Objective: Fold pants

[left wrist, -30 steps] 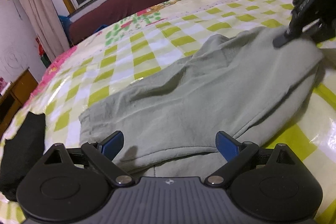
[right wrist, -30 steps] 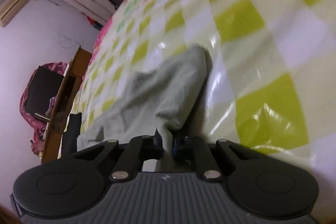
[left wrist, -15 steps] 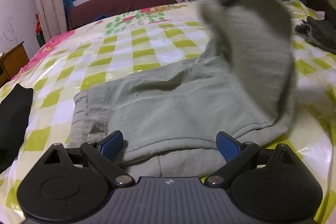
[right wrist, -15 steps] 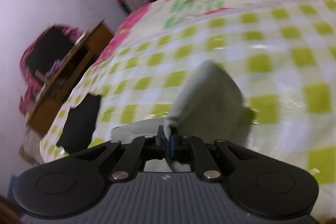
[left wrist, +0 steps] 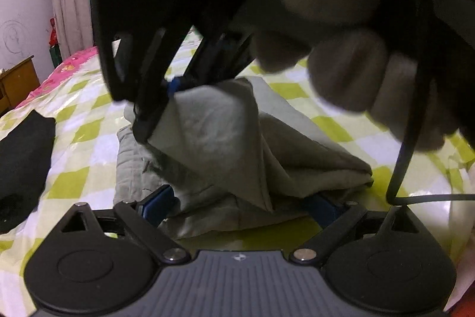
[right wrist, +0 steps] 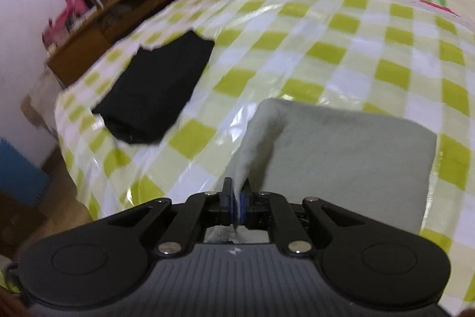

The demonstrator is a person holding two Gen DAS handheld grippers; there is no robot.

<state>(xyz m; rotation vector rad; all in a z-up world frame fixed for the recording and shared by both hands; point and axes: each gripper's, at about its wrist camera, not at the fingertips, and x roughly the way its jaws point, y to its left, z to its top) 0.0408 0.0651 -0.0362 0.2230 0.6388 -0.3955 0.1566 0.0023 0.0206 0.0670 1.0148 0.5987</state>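
The right tongs (right wrist: 236,202) were clamped on a corner of the grey pants (right wrist: 341,156), lifting it over the folded bulk on the bed (right wrist: 326,28). The left tongs (left wrist: 242,202) stood wide apart, straddling the near edge of the pants, holding nothing. A black garment (right wrist: 157,91) lay well apart, leftward.

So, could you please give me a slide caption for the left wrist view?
Right gripper carries the grey-green pants leg over the open left gripper on the checked bedcover.

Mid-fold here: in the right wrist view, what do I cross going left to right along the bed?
Wooden shelf unit off the bed edge → black folded garment → right gripper pinching the pants' edge → grey-green pants.
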